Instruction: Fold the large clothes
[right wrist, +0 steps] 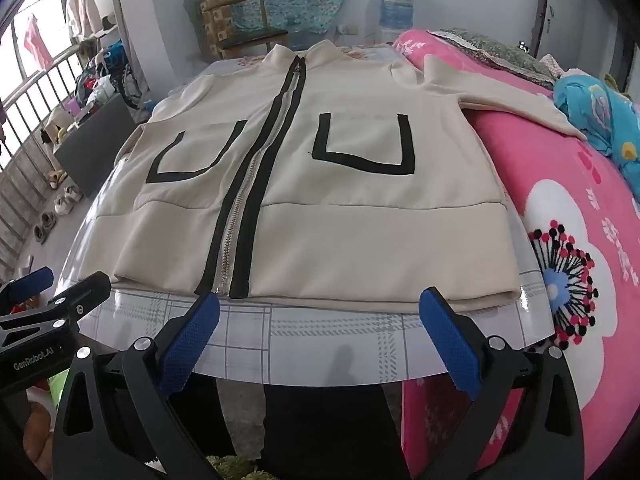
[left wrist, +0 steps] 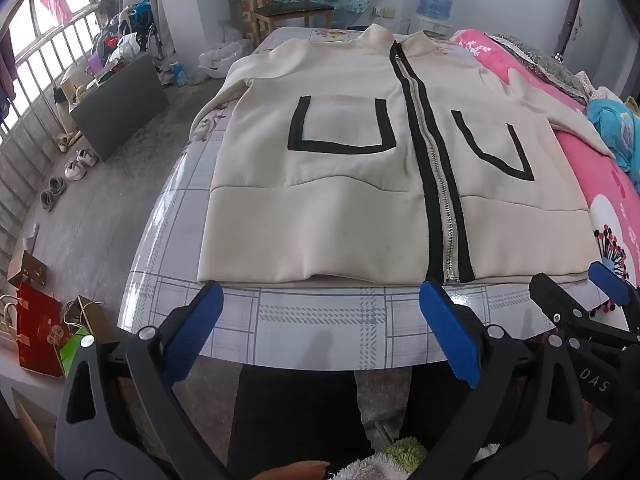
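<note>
A cream zip-up jacket with black trim and two black-outlined pockets lies flat, front up, on the table; it also shows in the right wrist view. Its zipper is closed. One sleeve lies out onto the pink bed. My left gripper is open and empty, just short of the jacket's hem, left of the zipper. My right gripper is open and empty, just short of the hem, right of the zipper. The right gripper's fingers show at the left view's right edge.
The table has a glossy plaid cover. A pink floral bed adjoins it on the right. A wooden chair and a water dispenser stand behind. Shoes, a dark box and bags are on the floor at left.
</note>
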Tool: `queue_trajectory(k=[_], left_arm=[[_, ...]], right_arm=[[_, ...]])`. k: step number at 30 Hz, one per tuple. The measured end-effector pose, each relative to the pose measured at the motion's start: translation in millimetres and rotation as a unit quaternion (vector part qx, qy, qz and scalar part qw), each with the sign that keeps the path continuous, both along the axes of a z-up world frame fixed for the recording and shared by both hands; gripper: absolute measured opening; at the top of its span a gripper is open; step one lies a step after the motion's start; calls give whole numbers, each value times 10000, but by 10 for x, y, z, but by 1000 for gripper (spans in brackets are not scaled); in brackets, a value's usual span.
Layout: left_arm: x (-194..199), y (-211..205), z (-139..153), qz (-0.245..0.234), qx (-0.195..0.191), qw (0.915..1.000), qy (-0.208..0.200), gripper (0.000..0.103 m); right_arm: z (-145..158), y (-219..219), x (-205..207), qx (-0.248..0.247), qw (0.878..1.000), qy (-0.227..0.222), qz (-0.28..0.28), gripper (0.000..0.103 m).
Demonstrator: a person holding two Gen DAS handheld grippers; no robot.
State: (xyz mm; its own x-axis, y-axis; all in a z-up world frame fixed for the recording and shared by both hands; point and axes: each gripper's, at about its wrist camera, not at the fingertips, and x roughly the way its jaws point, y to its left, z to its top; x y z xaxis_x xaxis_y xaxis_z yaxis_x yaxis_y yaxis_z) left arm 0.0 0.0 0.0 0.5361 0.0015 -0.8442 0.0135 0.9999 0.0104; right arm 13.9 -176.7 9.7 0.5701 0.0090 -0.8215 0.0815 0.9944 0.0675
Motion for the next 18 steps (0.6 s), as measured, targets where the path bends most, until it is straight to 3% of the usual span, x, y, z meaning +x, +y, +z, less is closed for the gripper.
queue_trajectory(k=[18], left_arm=[[-5,19,-35,1,-38,10000,36,95]], right_arm=[[48,-22,-11,-30,10000,-34,-29,97]])
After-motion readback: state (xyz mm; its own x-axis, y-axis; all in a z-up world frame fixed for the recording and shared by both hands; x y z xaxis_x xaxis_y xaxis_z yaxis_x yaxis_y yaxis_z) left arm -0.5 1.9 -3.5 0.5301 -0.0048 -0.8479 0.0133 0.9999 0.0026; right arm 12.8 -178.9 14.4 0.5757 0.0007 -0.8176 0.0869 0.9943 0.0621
